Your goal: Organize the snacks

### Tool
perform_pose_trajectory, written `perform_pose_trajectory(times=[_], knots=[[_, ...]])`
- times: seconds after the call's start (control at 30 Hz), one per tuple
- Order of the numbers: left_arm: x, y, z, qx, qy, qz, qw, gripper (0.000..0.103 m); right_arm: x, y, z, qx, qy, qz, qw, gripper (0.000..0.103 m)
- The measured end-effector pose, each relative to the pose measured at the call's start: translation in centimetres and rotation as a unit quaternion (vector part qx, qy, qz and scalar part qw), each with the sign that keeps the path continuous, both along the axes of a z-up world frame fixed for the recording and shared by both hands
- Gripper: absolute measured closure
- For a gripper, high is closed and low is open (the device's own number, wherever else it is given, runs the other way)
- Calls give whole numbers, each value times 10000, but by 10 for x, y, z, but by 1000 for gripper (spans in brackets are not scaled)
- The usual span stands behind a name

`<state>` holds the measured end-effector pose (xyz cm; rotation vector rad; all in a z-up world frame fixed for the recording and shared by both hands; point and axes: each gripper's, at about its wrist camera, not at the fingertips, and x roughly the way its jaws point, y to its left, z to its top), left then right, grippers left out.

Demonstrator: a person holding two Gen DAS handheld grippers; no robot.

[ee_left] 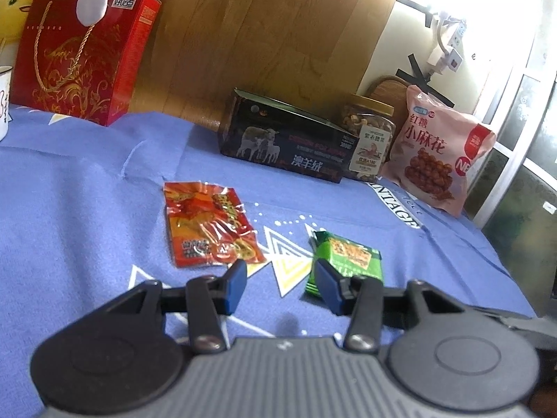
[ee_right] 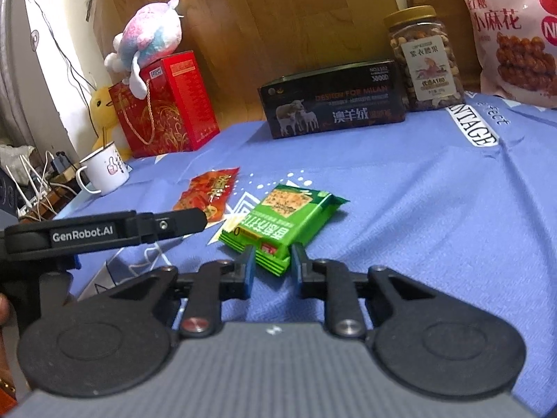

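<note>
Blue cloth (ee_right: 400, 209) printed with white triangles covers the whole surface, and both tools hang low over its near edge. Closest in, the right gripper (ee_right: 271, 261) has its blue fingers (ee_right: 248, 268) set narrowly either side of the near corner of the green cracker packet (ee_right: 285, 216); whether the pads are actually pinching the wrapper or only bracketing it I cannot tell. The left gripper (ee_left: 280, 278) sits with its fingers spread wide and nothing between them, its right fingertip overlapping the same green packet in that view, the left one just short of the red foil snack packet (ee_left: 209, 224).

My read is that the green packet is being picked up first. To do it well, I would bite deeper than that thin sealed corner, since a crinkly wrapper can slip or tear from a shallow hold, then lift straight before swinging. The left tool should keep wide so the two do not knock together.

Further back stand the black box (ee_right: 334, 101), the nut jar (ee_right: 423, 59) and the pink bag of twists (ee_right: 511, 35) in a row against the wooden board, likely where loose packets belong. Off to the left are a red gift box (ee_right: 167, 104) and a white mug (ee_right: 104, 169).
</note>
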<state>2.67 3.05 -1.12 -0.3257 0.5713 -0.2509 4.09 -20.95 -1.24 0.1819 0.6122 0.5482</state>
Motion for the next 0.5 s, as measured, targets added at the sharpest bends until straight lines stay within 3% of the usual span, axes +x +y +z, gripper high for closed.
perform_pose_trajectory(times=[0.1, 0.5], knots=[[1, 2, 0, -46, 9, -20, 10000, 59, -1, -2, 0, 55, 6, -31, 10000, 86], [1, 2, 0, -71, -6, -58, 10000, 59, -1, -4, 0, 119, 18, 14, 9999, 87]])
